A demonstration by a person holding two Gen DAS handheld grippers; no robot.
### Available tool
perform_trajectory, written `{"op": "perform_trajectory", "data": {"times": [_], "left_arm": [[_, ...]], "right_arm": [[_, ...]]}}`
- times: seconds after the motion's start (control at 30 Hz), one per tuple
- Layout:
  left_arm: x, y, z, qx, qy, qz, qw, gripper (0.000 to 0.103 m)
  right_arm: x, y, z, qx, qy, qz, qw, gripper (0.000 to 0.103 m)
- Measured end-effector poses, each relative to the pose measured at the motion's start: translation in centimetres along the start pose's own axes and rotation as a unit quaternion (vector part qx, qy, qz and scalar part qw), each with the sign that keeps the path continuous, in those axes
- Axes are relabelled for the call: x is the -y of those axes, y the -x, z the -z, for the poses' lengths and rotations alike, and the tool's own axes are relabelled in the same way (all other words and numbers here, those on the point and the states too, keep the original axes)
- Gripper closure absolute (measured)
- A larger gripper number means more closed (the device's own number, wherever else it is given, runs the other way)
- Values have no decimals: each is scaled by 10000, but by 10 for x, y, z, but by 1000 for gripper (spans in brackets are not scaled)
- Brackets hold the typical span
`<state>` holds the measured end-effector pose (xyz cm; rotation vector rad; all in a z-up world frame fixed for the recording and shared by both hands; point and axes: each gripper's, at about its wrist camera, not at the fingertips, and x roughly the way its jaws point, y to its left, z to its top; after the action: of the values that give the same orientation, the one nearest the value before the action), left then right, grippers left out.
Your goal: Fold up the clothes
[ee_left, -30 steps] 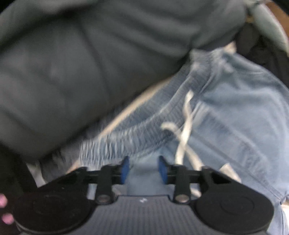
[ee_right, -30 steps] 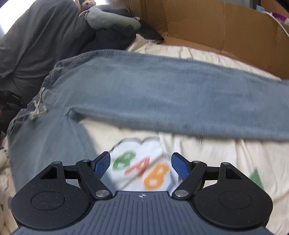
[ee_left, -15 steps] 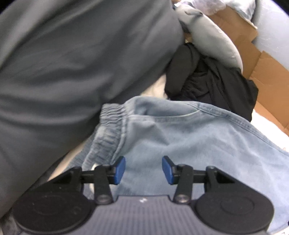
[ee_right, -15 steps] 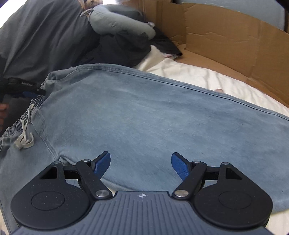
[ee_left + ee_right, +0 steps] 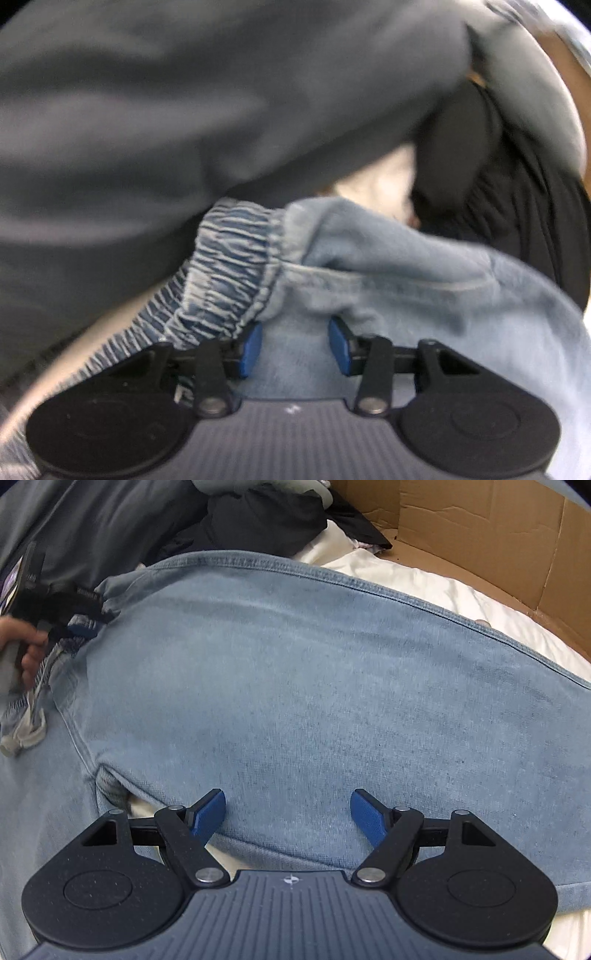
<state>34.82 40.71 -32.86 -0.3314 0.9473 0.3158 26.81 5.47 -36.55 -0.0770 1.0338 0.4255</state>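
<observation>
- The left claw, over the pants' waistband, had travelled from the drawstring to the waist corner, jaws closing around denim, not yet pinching.
- The right claw had moved from the printed sheet onto the pants spread on the bed, jaws wide, unclenched; folding grasp seemingly imminent.

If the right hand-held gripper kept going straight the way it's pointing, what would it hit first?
Most likely the light blue jeans: the right hand-held gripper, jaws wide open and empty, points down at the leg's lower edge. How far off the fabric is remains unclear.
</observation>
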Motion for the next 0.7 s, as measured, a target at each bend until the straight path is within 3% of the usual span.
{"op": "perform_trajectory", "data": {"times": [0.1,0.2,0.43,0.7], "left_arm": [[9,4,-5,-175,-112,-146,9997,61],[10,22,-12,-289,-252,32,9993,67],[5,58,-39,163,-341,305,9988,71],[7,13,-55,6,-83,195,9998,70]], "right_arm": [[2,2,0,-8,-29,-42,10000,23],[5,5,-2,37,-108,-126,9999,24],[7,7,0,177,-188,-220,9994,24],[6,3,-2,238,-260,-219,9991,24]]}}
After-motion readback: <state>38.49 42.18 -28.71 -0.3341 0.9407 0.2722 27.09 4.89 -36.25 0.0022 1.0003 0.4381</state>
